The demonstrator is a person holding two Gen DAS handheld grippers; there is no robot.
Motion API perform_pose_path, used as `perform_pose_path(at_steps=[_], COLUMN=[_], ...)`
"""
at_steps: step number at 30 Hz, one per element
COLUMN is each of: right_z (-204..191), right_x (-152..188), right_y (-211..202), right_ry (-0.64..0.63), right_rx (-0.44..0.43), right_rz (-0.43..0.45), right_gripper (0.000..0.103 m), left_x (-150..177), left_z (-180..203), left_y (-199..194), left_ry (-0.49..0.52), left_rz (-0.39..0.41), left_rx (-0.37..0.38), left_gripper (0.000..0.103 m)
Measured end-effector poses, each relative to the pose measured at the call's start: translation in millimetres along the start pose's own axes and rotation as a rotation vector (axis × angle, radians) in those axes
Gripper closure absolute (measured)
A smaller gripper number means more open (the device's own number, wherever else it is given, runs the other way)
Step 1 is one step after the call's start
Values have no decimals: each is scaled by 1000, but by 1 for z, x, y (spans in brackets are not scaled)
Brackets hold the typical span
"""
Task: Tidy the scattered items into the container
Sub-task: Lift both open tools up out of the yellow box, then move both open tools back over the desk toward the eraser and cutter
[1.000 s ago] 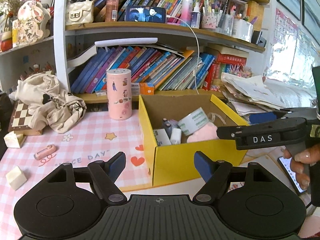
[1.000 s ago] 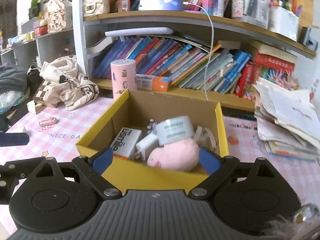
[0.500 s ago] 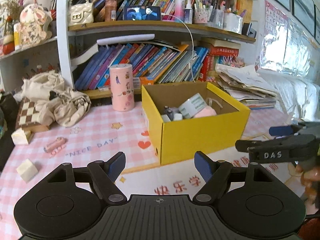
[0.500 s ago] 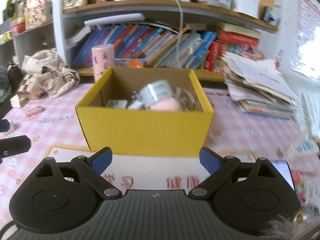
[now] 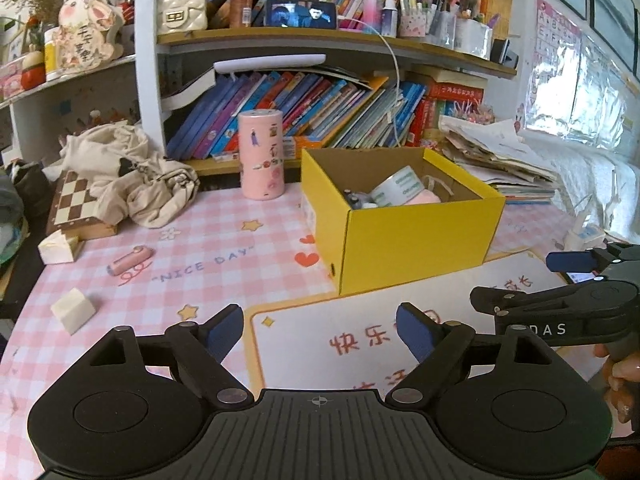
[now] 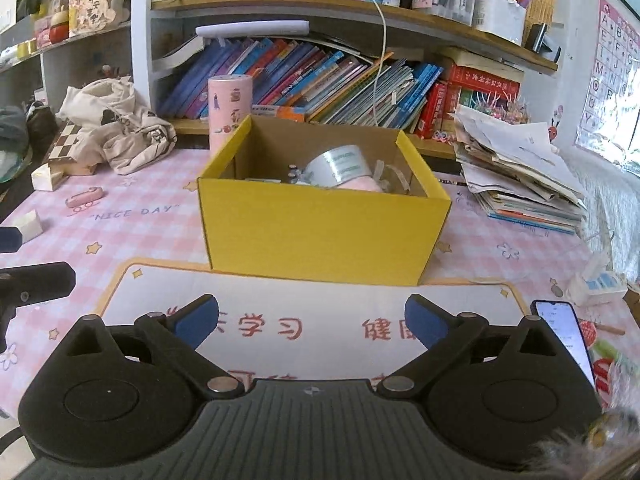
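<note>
Left gripper (image 5: 320, 330) gapes empty over the mat (image 5: 360, 344), near the yellow box (image 5: 416, 244)

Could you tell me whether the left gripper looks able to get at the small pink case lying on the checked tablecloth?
Probably yes. The left gripper is open and empty, and the pink case lies alone on the tablecloth ahead to its left, with nothing between them; the yellow box stands off to the right.

Left gripper (image 5: 320, 330), right gripper (image 6: 312, 322), jaws wide apart
</note>
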State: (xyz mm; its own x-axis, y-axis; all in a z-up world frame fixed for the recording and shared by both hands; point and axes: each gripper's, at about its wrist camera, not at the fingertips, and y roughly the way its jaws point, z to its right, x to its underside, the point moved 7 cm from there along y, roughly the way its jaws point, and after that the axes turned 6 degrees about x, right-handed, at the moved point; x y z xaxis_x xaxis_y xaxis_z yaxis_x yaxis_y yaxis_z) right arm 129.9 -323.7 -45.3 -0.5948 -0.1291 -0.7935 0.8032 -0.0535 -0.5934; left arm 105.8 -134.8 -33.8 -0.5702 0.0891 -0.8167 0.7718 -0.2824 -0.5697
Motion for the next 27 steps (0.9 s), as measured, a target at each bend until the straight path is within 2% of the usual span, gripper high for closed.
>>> perform_pose_path(at_steps=[15, 27], right_z=[-44, -87], right_x=[13, 13], right_y=[-14, -24], right_ry=[-10, -75], right_rx=[-14, -65], right_rz=[-35, -23], right_gripper=[0, 0], left_x=[28, 40], left_z=[-45, -73], left_y=[-31, -55], left_ry=[-72, -108], left_rz=[-24, -10], left_rx=[-42, -80], left_gripper=[13, 12])
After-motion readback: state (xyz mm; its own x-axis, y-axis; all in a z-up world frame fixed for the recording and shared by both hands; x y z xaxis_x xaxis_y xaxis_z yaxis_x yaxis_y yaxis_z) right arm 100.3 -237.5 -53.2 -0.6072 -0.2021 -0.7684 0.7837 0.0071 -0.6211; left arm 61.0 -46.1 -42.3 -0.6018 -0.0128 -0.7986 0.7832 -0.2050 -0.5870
